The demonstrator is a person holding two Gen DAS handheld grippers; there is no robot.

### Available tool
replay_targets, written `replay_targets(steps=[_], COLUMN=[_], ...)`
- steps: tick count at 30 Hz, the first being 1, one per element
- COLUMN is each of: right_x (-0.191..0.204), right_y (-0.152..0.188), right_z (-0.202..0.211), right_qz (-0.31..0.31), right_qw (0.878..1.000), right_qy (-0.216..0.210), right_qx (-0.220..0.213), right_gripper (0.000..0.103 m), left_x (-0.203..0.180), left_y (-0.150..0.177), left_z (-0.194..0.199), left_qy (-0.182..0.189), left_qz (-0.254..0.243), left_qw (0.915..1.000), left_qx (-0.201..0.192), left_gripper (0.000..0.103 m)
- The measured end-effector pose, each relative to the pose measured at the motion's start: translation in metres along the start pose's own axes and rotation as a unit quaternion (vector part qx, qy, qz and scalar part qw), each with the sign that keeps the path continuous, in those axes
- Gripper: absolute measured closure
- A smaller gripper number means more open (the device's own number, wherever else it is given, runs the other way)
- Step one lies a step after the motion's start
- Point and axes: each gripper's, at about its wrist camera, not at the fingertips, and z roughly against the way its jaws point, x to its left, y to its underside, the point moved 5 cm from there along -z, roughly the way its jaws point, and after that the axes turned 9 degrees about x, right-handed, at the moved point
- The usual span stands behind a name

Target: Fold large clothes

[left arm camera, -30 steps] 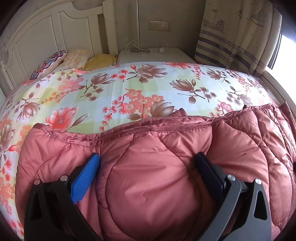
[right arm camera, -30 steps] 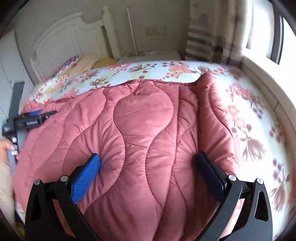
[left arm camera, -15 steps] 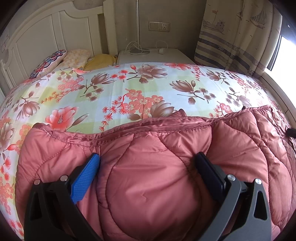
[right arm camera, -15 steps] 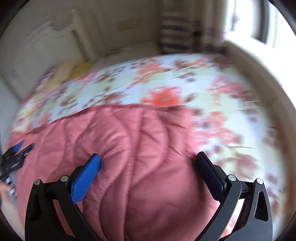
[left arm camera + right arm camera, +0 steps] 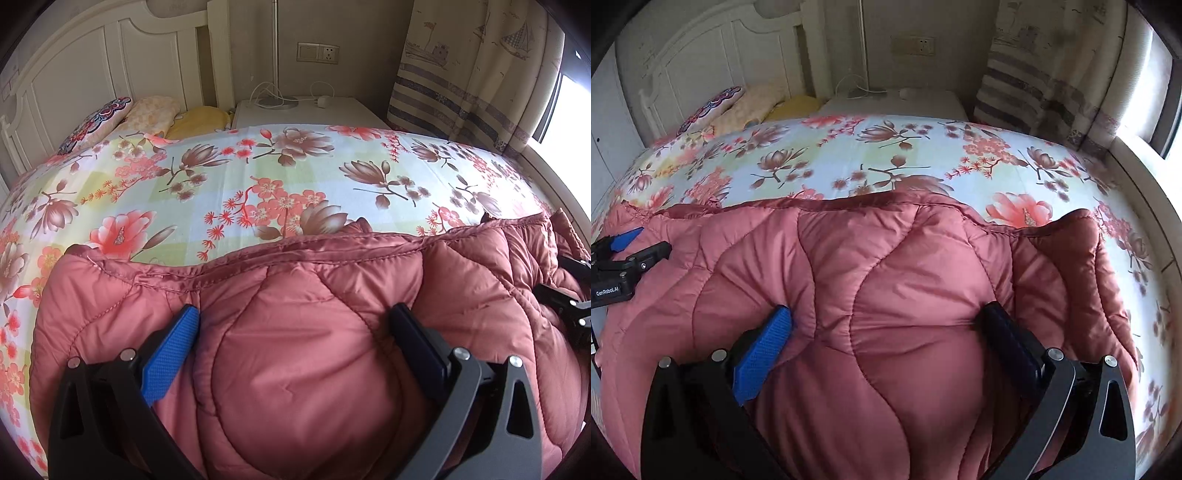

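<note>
Bed is filling both views, its floral sheet lying flat up to the white headboard. Pink quilted coat is lying across the near part of the bed, its stitched edge running side to side and its padding bulging up. Pillows are resting against the headboard, nightstand just beside them.

Your left gripper is standing wide apart, a puffy mound of coat swelling between its fingers and pressing on both pads. Your right gripper is splayed the same way over another mound nearer the coat's right end.
</note>
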Motion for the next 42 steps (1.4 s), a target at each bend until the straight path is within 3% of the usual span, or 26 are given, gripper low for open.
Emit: replay_targets(steps=[3, 6, 8, 11, 12, 14, 18, 23, 26, 27, 29, 30, 31, 32, 34, 36, 39, 40, 42], right_x=[0.003, 0.001, -0.001, -0.001, 0.000, -0.002, -0.002, -0.001, -0.002, -0.003, -0.007, -0.008, -0.005, 0.005, 0.026, 0.048, 0.076, 0.079, 0.079], right_y=[0.003, 0.003, 0.002, 0.003, 0.003, 0.004, 0.002, 0.001, 0.001, 0.000, 0.000, 0.002, 0.004, 0.008, 0.018, 0.034, 0.063, 0.071, 0.081], right_z=[0.001, 0.002, 0.002, 0.001, 0.001, 0.004, 0.003, 0.003, 0.002, 0.003, 0.012, 0.022, 0.035, 0.058, 0.086, 0.099, 0.077, 0.063, 0.052], right_qz=[0.007, 0.003, 0.003, 0.003, 0.002, 0.000, -0.001, -0.002, -0.003, -0.004, -0.022, -0.032, -0.037, -0.028, 0.011, 0.055, 0.117, 0.122, 0.119], right_qw=[1.000, 1.000, 1.000, 1.000, 1.000, 1.000, 1.000, 1.000, 1.000, 1.000, 1.000, 0.999, 0.999, 0.998, 0.996, 0.994, 0.992, 0.992, 0.991], right_qy=[0.012, 0.004, 0.004, 0.003, 0.002, -0.003, -0.004, -0.006, -0.009, -0.014, -0.017, -0.015, -0.027, -0.054, -0.068, -0.068, -0.047, -0.036, -0.052], right_qx=[-0.004, -0.005, -0.006, -0.005, -0.006, -0.007, -0.008, -0.010, -0.006, -0.002, 0.006, 0.004, -0.008, -0.035, -0.064, -0.071, -0.027, -0.012, -0.043], right_gripper=[0.004, 0.004, 0.004, 0.004, 0.004, 0.004, 0.004, 0.004, 0.004, 0.004, 0.005, 0.005, 0.005, 0.005, 0.005, 0.004, 0.004, 0.004, 0.004], left_x=[0.002, 0.018, 0.040, 0.079, 0.089, 0.090, 0.084, 0.094, 0.106, 0.106, 0.093, 0.073, 0.054, 0.039, -0.006, -0.041, -0.058, -0.059, -0.057], left_y=[-0.005, -0.019, -0.029, -0.028, -0.021, -0.021, -0.021, -0.018, -0.017, -0.017, -0.015, -0.012, -0.008, -0.004, 0.012, 0.028, 0.045, 0.049, 0.054], left_z=[0.010, 0.038, 0.041, 0.005, -0.016, -0.016, -0.016, -0.008, 0.006, 0.019, 0.050, 0.073, 0.089, 0.099, 0.113, 0.103, 0.059, 0.047, 0.042], left_qy=[-0.010, -0.025, -0.030, -0.018, 0.008, 0.027, 0.006, 0.008, -0.016, -0.046, -0.059, -0.032, -0.017, -0.016, -0.026, -0.033, -0.074, -0.077, -0.071], left_qz=[0.000, 0.009, 0.029, 0.077, 0.103, 0.111, 0.111, 0.134, 0.154, 0.158, 0.151, 0.130, 0.107, 0.090, 0.035, -0.011, -0.021, -0.022, -0.018], left_qw=[0.9998, 0.9994, 0.9988, 0.9965, 0.9931, 0.9928, 0.9934, 0.9909, 0.9878, 0.9860, 0.9853, 0.9881, 0.9902, 0.9912, 0.9935, 0.9954, 0.9964, 0.9962, 0.9962], left_qx=[0.015, -0.022, -0.027, 0.027, 0.056, 0.037, 0.027, 0.001, -0.021, -0.028, -0.055, -0.077, -0.089, -0.096, -0.105, -0.089, -0.035, -0.034, -0.047], left_gripper=[0.002, 0.002, 0.002, 0.002, 0.002, 0.002, 0.002, 0.002, 0.003, 0.003, 0.003, 0.002, 0.002, 0.002, 0.002, 0.002, 0.002, 0.002, 0.002])
